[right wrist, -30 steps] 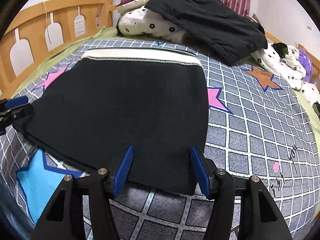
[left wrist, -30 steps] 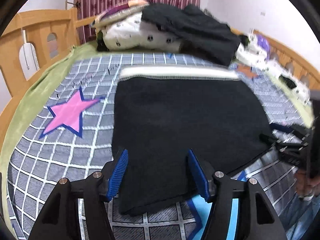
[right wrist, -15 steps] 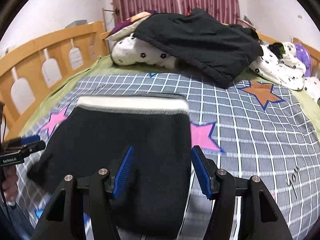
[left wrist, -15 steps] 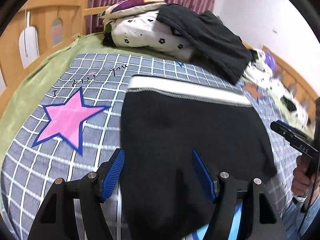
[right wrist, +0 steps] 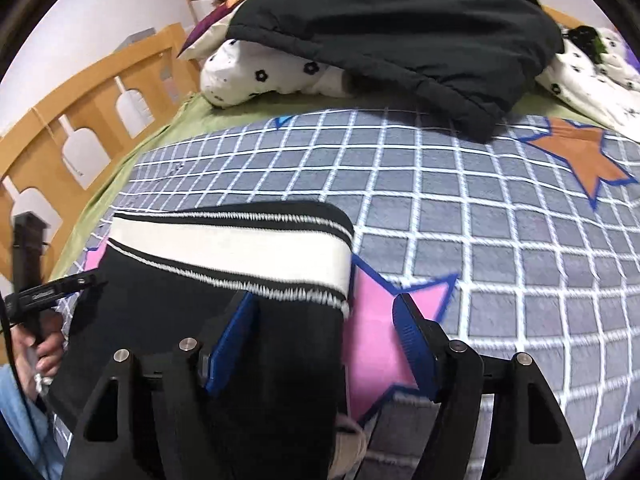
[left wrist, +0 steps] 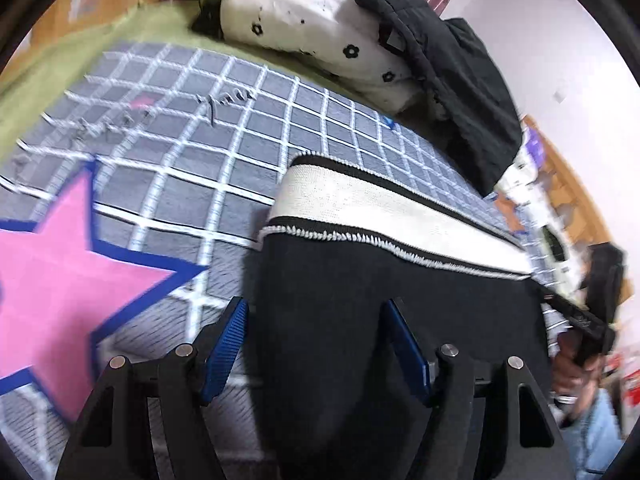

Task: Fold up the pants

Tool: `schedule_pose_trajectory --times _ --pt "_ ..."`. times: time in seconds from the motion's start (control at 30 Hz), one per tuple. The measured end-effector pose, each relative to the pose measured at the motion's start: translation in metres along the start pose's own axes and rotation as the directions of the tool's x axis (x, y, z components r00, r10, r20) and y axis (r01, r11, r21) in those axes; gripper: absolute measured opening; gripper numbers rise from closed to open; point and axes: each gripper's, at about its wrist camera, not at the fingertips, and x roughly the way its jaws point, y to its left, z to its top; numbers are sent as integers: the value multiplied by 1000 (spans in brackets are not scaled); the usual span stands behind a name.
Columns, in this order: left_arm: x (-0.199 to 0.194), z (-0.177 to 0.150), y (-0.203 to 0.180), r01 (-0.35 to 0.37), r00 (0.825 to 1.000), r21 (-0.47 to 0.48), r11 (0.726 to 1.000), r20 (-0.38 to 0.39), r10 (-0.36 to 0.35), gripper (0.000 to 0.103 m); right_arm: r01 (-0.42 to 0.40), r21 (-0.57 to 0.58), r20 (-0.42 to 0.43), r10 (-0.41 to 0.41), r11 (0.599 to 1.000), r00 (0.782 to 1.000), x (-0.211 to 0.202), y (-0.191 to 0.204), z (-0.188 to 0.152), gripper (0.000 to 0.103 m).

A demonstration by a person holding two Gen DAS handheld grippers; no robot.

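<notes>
Black pants (left wrist: 360, 300) with a white waistband (left wrist: 380, 208) lie flat on the checked blanket. My left gripper (left wrist: 316, 344) hovers over their left edge just below the waistband. Its jaws are closing, with the cloth edge between the blue pads but not pinched. My right gripper (right wrist: 324, 340) straddles the pants' (right wrist: 160, 312) right edge below the waistband (right wrist: 240, 248) corner. One pad is over black cloth, the other over a pink star, and its jaws are opening. Each view shows the other gripper, right (left wrist: 580, 316) and left (right wrist: 52, 288), in a person's hand.
The grey checked blanket (right wrist: 500, 220) has pink and orange stars. Behind the pants a black jacket (right wrist: 400, 28) is heaped on a flowered white pillow (left wrist: 312, 28). A wooden bed rail (right wrist: 80, 120) and green sheet (left wrist: 60, 52) run along the left side.
Both grippers have slid up the pants from the lower hem toward the waistband, each now at a side edge. The right gripper's jaws stand a little wider.
</notes>
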Motion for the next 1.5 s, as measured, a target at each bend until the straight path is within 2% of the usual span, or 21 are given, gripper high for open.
schedule_pose_trajectory --times 0.07,0.1,0.17,0.23,0.3,0.37,0.43,0.47,0.5,0.57,0.67,0.77,0.83,0.87,0.9,0.93,1.0,1.13,1.23,1.3,1.5 --pt "7 3 -4 14 1000 10 1000 -12 -14 55 -49 26 -27 50 998 998 12 -6 5 69" --pt "7 5 -7 27 1000 28 999 -10 -27 41 -91 54 -40 94 994 995 17 -11 6 65" --pt "3 7 -19 18 1000 75 997 10 -19 33 -150 74 -24 152 986 988 15 -14 8 47" --pt "-4 15 -35 -11 1000 124 992 25 8 30 -135 27 43 134 990 990 1 -9 12 15" --pt "-8 30 -46 5 999 152 988 49 -12 29 -187 40 80 183 982 980 -11 -12 22 15" --pt "-3 42 -50 13 998 167 986 63 -24 29 -131 23 90 128 991 988 -8 -13 24 15" --pt "18 44 -47 -31 999 166 986 17 28 31 -63 20 38 62 998 997 12 -18 17 18" --pt "27 39 -44 -56 998 164 985 -8 58 39 -61 29 34 60 998 998 18 -21 13 20" --pt "29 34 -42 -76 997 165 983 -4 78 52 -62 40 40 60 997 997 18 -23 12 26" --pt "24 32 -45 -116 993 171 979 -7 119 61 10 18 26 -11 1000 1000 12 -19 20 44" --pt "0 34 -63 -185 982 242 953 69 174 59 67 -29 119 -63 997 991 -19 -6 28 43" --pt "-14 40 -90 -167 981 306 937 146 127 64 22 -57 188 -11 998 982 -31 14 26 45" --pt "-3 41 -105 -167 982 344 924 137 127 65 47 -89 156 -33 995 987 -14 24 21 45" --pt "8 41 -107 -170 984 356 919 110 140 65 86 -108 91 -76 990 993 6 26 15 45" --pt "21 38 -105 -196 981 358 913 75 181 65 101 -113 69 -93 989 993 14 26 9 45" --pt "32 34 -102 -237 971 362 901 53 233 64 101 -111 107 -90 989 990 10 25 4 45" --pt "33 26 -98 -276 960 365 889 51 276 64 94 -100 79 -86 991 993 0 24 6 45" --pt "14 13 -92 -238 967 331 913 -7 255 64 83 -118 46 -78 990 996 -29 30 -20 45" --pt "0 -19 -93 -235 968 341 910 -9 253 64 163 -154 60 -155 975 986 -36 44 -48 45" --pt "-11 -44 -97 -268 960 363 892 18 281 64 177 -135 55 -171 975 984 -45 47 -57 45" --pt "-38 -87 -106 -308 950 333 891 60 306 65 174 -28 9 -174 984 985 -72 47 -95 45"
